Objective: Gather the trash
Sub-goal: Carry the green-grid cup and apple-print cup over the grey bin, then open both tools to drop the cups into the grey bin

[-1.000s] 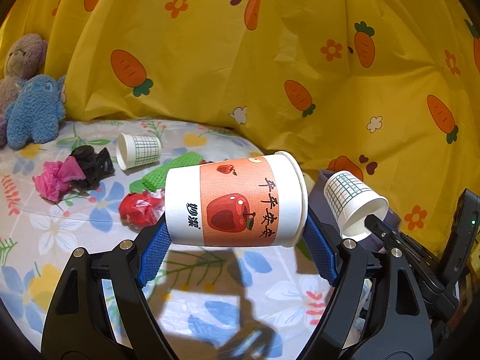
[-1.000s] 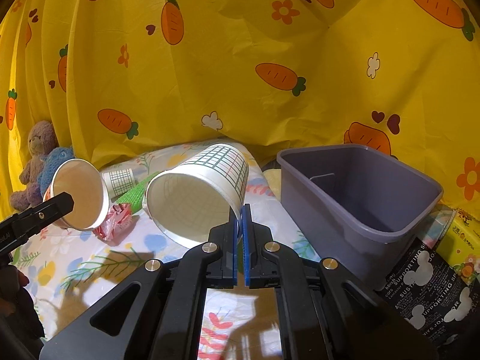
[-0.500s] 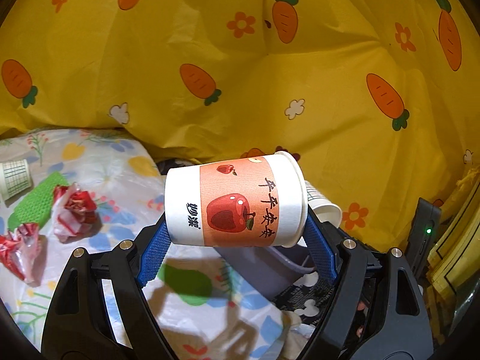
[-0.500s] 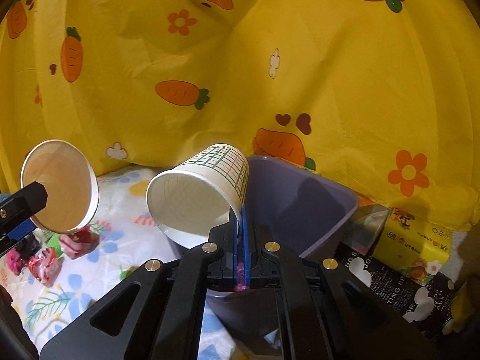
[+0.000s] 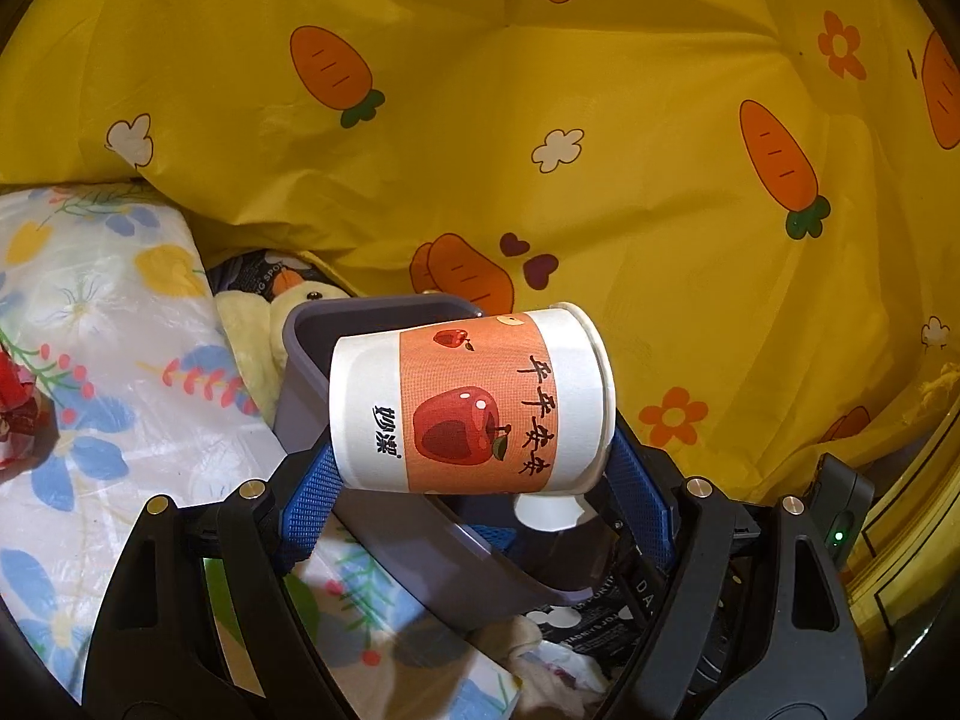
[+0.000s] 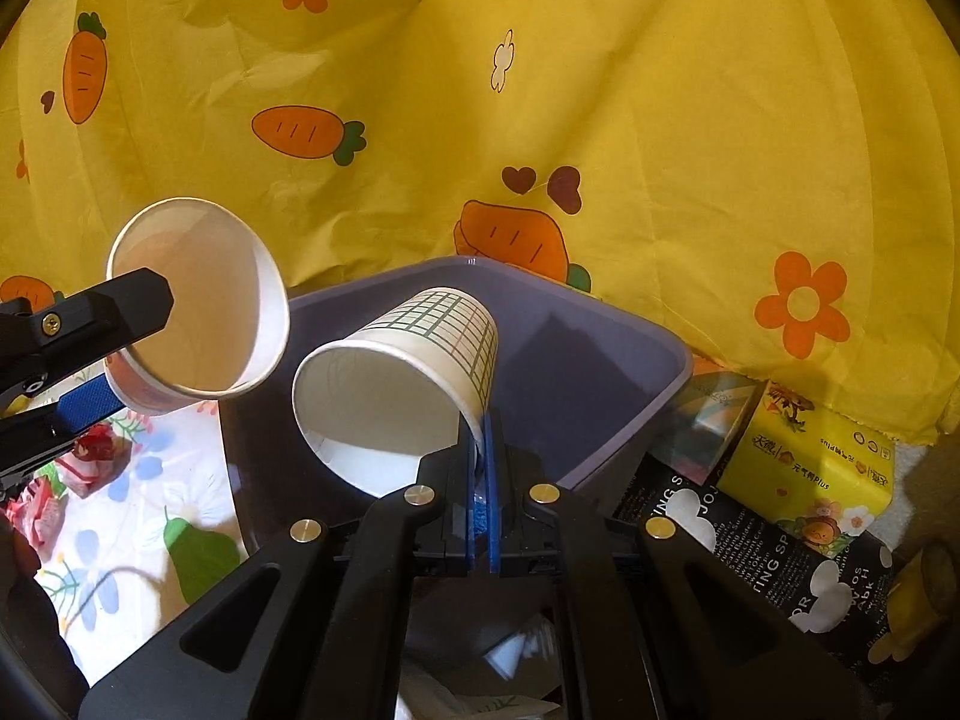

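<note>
Tilting down over the purple bin (image 6: pixel 624 420): left tongs (image 5: pixel 474 483) wide around apple cup (image 5: pixel 474 402), right tongs (image 6: pixel 480 456) pinching grid cup (image 6: pixel 414 360).

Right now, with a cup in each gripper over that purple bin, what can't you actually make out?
- The purple bin's floor: in the right wrist view the grid cup and right gripper cover it; in the left wrist view the apple cup does.
- The grid cup in the left wrist view: only a rim sliver shows below the apple cup.
- The red wrappers: cut off at the frame edge.
</note>
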### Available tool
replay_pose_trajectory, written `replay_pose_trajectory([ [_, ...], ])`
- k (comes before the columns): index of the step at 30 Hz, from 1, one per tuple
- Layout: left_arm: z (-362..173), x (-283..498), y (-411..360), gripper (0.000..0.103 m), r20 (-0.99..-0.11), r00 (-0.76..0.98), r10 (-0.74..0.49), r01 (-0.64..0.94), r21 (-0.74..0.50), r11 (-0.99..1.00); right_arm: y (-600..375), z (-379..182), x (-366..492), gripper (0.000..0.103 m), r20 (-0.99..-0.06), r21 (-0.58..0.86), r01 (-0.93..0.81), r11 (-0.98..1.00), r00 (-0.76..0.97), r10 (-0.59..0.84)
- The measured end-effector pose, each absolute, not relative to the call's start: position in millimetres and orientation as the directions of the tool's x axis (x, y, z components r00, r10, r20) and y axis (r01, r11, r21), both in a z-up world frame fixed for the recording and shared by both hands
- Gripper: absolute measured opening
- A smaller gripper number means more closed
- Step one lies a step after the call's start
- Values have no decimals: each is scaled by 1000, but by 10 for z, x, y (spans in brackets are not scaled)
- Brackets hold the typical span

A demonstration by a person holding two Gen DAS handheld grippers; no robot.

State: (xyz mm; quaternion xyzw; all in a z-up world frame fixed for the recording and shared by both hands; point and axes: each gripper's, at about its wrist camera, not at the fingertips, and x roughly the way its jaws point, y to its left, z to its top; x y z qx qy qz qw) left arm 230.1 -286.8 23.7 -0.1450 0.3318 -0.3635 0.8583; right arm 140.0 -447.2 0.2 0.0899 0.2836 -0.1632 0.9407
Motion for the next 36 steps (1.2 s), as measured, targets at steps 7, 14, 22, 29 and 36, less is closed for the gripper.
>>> replay_pose_trajectory([
  [7,202,2372,-2988,80,-476,497,-726,537,-489,688,-4486,-12,1428,4,-572,76,356,931,781,-251],
  [14,179,2399,-3052,80,-478,483,-734,541,-496,679,-4509,-28,1439,4,-581,75,358,931,774,-251],
  [22,151,2405,-3089,80,-478,467,-744,542,-510,668,-4526,-27,1435,4,-585,74,360,930,771,-252],
  [29,135,2407,-3085,80,-475,454,-754,542,-524,657,-4528,-27,1447,4,-586,78,352,933,773,-243],
  [36,117,2428,-3028,87,-468,456,-757,522,-548,654,-4532,-37,1444,8,-584,81,350,933,776,-241],
])
